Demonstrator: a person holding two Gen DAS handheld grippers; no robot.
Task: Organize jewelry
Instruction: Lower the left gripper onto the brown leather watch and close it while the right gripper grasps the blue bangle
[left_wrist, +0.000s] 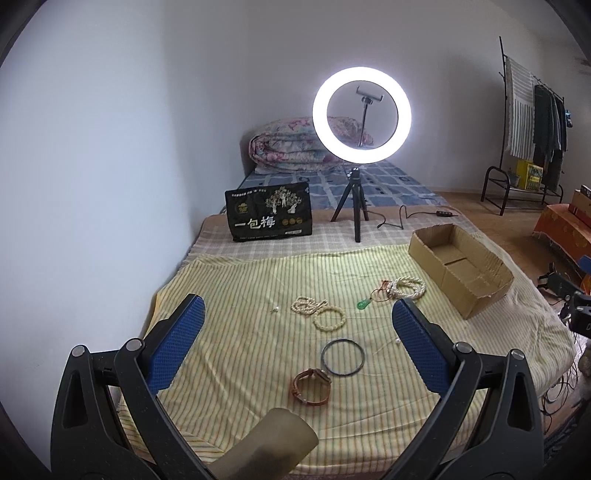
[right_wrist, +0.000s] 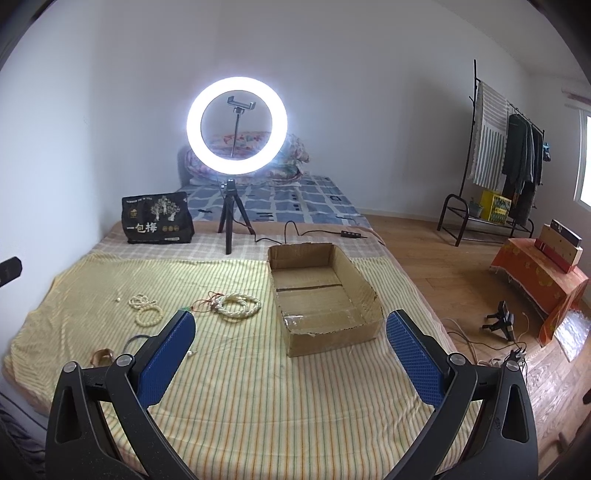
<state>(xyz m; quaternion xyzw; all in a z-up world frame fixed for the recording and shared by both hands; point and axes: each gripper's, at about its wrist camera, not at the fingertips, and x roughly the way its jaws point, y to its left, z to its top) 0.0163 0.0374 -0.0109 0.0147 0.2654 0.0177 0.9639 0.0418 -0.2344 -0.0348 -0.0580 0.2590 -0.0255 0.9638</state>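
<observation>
Jewelry lies on a yellow striped cloth (left_wrist: 240, 295) on the bed. In the left wrist view I see a brown leather watch (left_wrist: 311, 386), a dark bangle (left_wrist: 342, 357), a cream bead bracelet (left_wrist: 329, 319), a bead string (left_wrist: 307, 305), a green pendant on a red cord (left_wrist: 365, 304) and coiled white beads (left_wrist: 407, 287). An empty cardboard box (right_wrist: 325, 295) stands to their right. My left gripper (left_wrist: 297, 330) is open above the watch and bangle. My right gripper (right_wrist: 290, 334) is open and empty, in front of the box. The white beads also show in the right wrist view (right_wrist: 238, 305).
A lit ring light on a tripod (left_wrist: 360, 114) and a black snack bag (left_wrist: 269, 216) stand behind the cloth, with a cable (left_wrist: 406, 218). A folded quilt (left_wrist: 291, 147) lies at the bed's head. A wall runs along the left. A clothes rack (right_wrist: 509, 166) and floor cables are on the right.
</observation>
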